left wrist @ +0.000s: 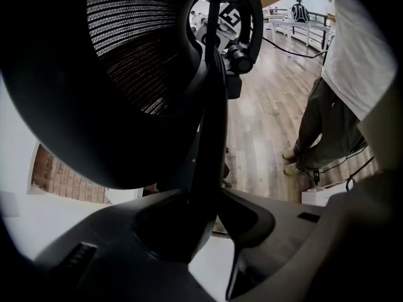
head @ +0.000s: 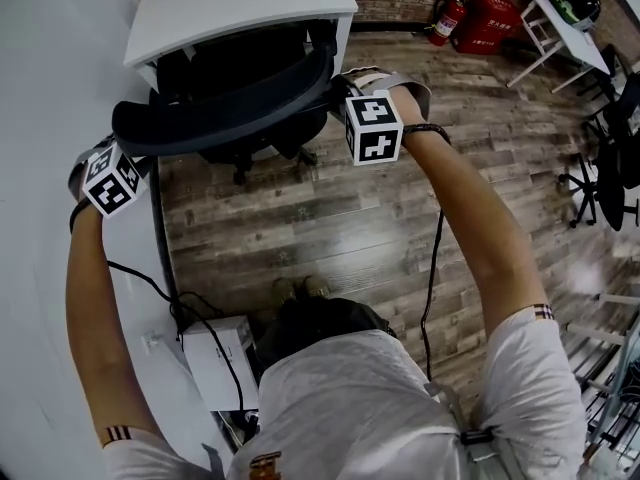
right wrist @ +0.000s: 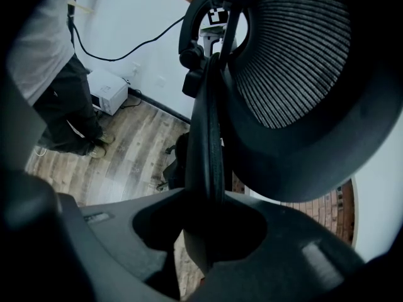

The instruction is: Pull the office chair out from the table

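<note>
Shoulders of the person (head: 360,408) nearest, arms stretched ahead. On the left, left tongs (left wrist: 203,222) clamped on the thin back rim of the office chair (head: 225,108). The right tongs (right wrist: 204,222) are clamped the same way at the rim's other end. Two-point hold, probably so the chair rolls back straight. Its seat lies beyond the tongs, tucked under the white worktop (head: 240,3). Behind the tongs, by the feet: white box (head: 215,363) and trailing cable (head: 432,268), which could snag the casters. Fire extinguisher (head: 446,18) is far right of the right tongs, out of the way.

no readable text, no legible labels
</note>
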Available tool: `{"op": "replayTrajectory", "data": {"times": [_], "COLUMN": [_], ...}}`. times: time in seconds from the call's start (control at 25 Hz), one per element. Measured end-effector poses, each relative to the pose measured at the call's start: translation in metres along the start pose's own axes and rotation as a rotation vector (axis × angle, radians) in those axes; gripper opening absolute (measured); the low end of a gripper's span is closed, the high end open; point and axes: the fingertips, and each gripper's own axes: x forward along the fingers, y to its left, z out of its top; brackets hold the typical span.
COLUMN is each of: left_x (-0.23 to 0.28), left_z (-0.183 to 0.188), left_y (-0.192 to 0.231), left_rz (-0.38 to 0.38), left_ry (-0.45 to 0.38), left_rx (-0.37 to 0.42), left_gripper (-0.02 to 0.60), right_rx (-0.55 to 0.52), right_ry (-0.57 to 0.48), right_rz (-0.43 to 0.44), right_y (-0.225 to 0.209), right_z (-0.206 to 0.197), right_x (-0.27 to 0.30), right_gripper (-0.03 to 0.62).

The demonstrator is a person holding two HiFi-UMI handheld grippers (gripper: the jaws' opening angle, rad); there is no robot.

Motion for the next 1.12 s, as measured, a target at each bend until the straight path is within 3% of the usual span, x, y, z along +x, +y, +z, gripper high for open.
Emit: {"op": "replayTrajectory", "data": {"times": [1.12], "left_x": [-0.088], "left_z": [-0.007], "left_y": [-0.161], "left_rz": [0.022], "left_ry": [-0.036], "left_rx": [0.038], "left_gripper": [0.144], "right_rx": [0.033], "right_ry": [0.027], "right_rz": [-0.01], "right_y": [0.144], "right_z": [0.058], "right_x": [-0.103], "right_gripper": [0.107]}}
